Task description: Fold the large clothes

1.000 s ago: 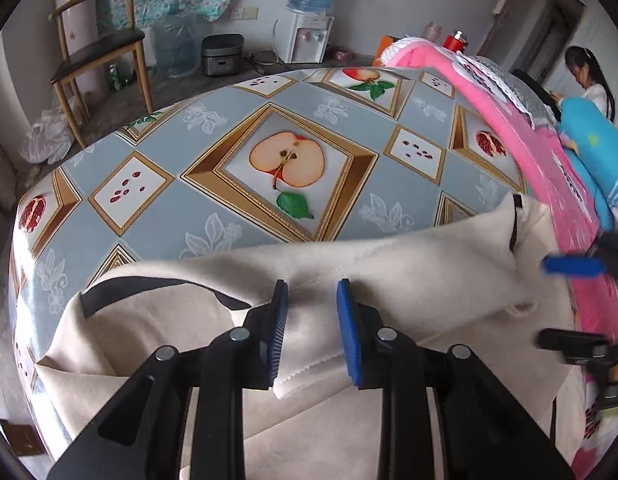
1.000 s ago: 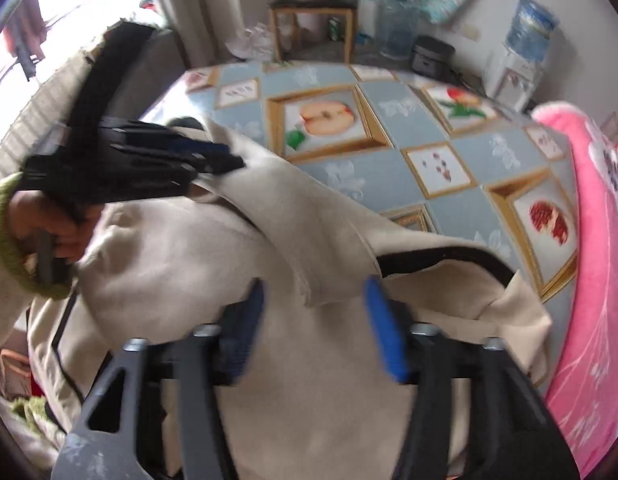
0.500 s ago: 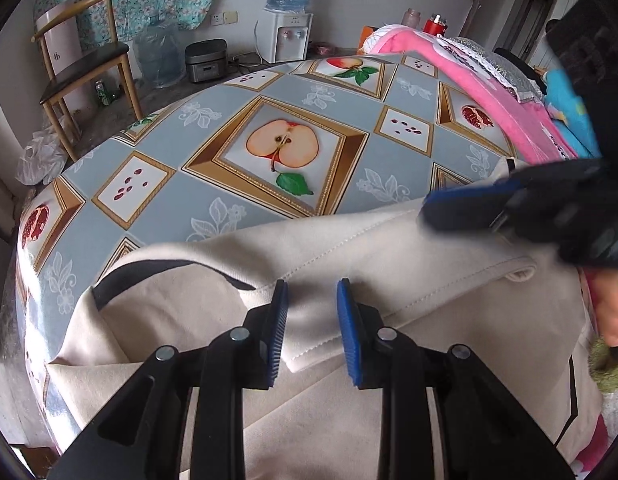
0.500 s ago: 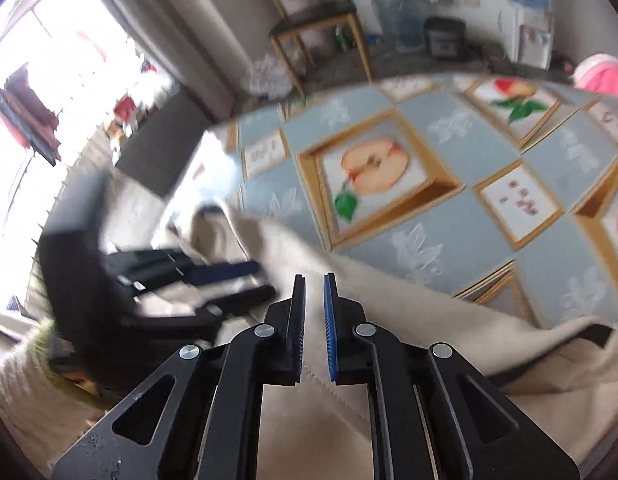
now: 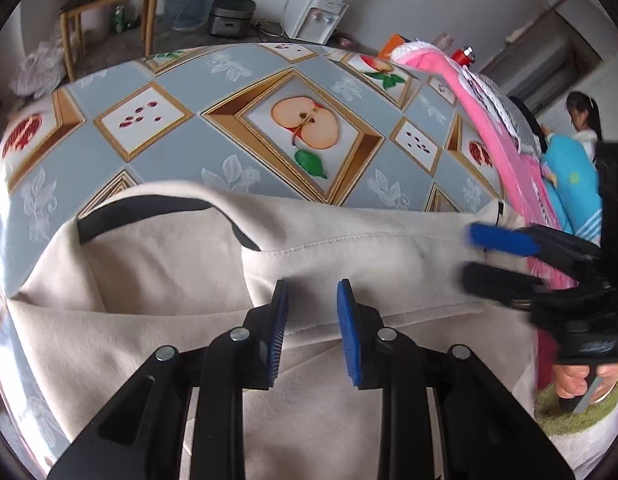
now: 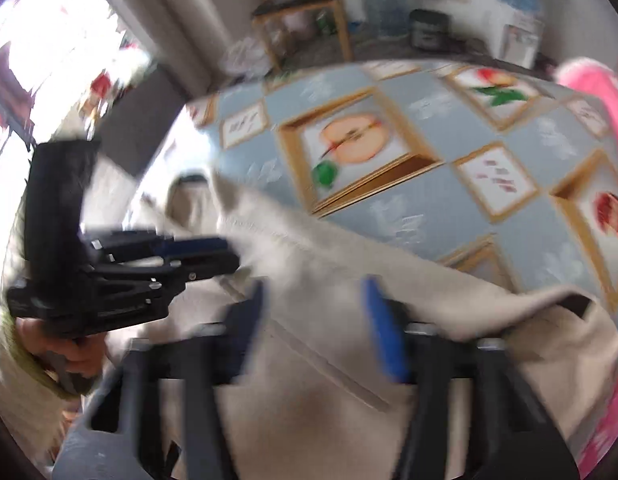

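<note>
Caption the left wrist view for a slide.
Left gripper over a beige garment on a fruit-patterned tablecloth, right gripper open alongside.

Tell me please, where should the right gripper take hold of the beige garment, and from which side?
Probably the stitched folded edge of the garment, near its right end. Come from the right, where the right gripper hovers open, jaws just widened, nothing between them. That edge lies raised and free of the table.

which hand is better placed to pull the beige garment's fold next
Probably left: the left tongs sit narrow over the folded hem of the beige garment. The right tongs have just been opening, wide over cloth, gripping nothing.
</note>
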`<state>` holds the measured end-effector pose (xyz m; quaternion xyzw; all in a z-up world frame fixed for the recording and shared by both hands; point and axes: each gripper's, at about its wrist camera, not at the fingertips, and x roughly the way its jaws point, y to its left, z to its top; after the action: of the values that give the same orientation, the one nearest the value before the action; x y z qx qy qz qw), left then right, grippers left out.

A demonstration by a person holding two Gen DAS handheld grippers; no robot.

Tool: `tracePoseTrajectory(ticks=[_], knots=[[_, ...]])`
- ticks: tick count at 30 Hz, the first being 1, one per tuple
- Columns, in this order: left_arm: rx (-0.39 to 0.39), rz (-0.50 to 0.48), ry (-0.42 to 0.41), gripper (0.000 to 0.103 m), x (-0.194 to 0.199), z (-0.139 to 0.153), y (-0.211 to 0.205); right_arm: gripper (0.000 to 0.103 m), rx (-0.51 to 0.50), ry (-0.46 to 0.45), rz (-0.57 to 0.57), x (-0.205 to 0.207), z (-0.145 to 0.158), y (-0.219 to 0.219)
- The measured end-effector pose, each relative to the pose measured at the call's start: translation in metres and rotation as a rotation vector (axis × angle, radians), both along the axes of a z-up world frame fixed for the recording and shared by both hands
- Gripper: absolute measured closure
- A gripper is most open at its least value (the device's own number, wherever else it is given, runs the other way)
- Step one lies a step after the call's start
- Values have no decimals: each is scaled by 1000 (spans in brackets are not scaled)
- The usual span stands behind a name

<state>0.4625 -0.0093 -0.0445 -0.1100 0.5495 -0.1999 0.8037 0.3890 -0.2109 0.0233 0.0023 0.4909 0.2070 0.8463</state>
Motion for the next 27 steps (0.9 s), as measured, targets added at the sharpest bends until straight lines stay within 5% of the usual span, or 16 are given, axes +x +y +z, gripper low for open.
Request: tracePoseTrajectory(ticks=[3,8,14,18,21,27], knots=[[-17,25,-1,78,1,2,7,35,99,55,-90,-9,11,-44],[-67,56,45,78,7,-4,16,36,233,297,-200,-7,-26,-86],[-34,35,28,73,5,-4,10,74,338,422,-192,-2,-65,-82],[61,-8,-28,73,6,-3,-2,89,260,348,-188,3,-56,-71],[148,-39,-73,73,13,-3,-15,90,77,184,-177,12,-38,-59],[299,-98,-132,73,16,-4,-35,90,-53,128,-110,20,-47,-43]])
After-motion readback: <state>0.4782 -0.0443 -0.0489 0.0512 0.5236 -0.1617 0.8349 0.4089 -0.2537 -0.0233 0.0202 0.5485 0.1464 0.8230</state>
